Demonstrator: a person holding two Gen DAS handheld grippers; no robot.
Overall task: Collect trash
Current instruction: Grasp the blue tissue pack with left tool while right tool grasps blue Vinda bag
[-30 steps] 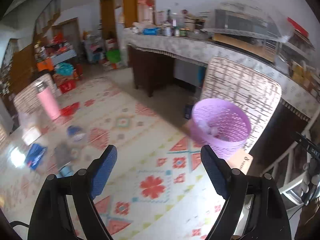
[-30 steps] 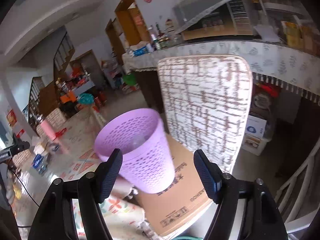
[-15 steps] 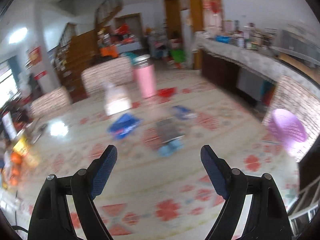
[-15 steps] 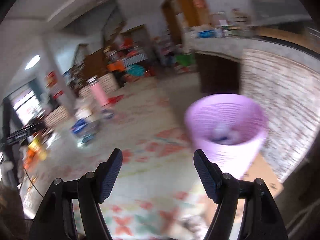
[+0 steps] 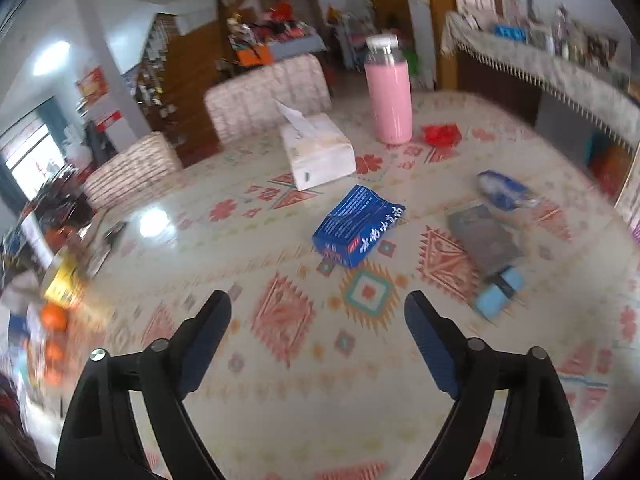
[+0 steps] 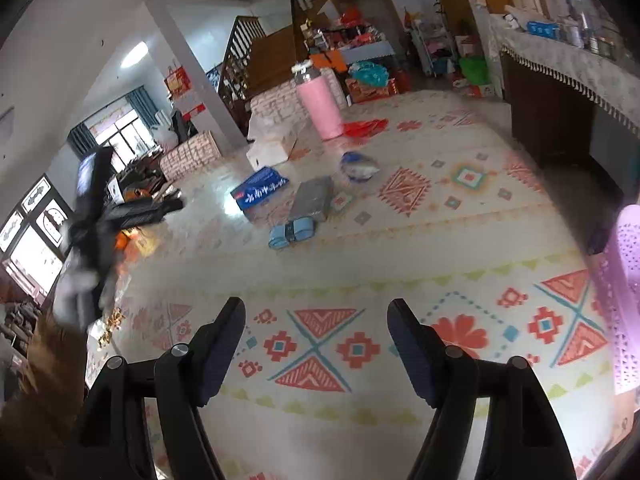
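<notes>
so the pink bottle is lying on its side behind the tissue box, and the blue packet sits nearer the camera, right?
Not quite: the pink bottle stands upright, cap on top, as the left wrist view shows. The rest holds: it is behind the tissue box, and the blue packet sits nearer the camera.

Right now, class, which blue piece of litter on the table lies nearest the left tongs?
The crushed blue carton with white lettering, straight ahead of them.

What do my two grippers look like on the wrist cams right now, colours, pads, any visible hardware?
The left gripper and the right gripper look alike: two glossy black plastic fingers each, angular and ribbed, tipped with dark blue textured pads. Round silver screw heads sit at the finger joints. No cables, markings or sleeves show in either view.
</notes>
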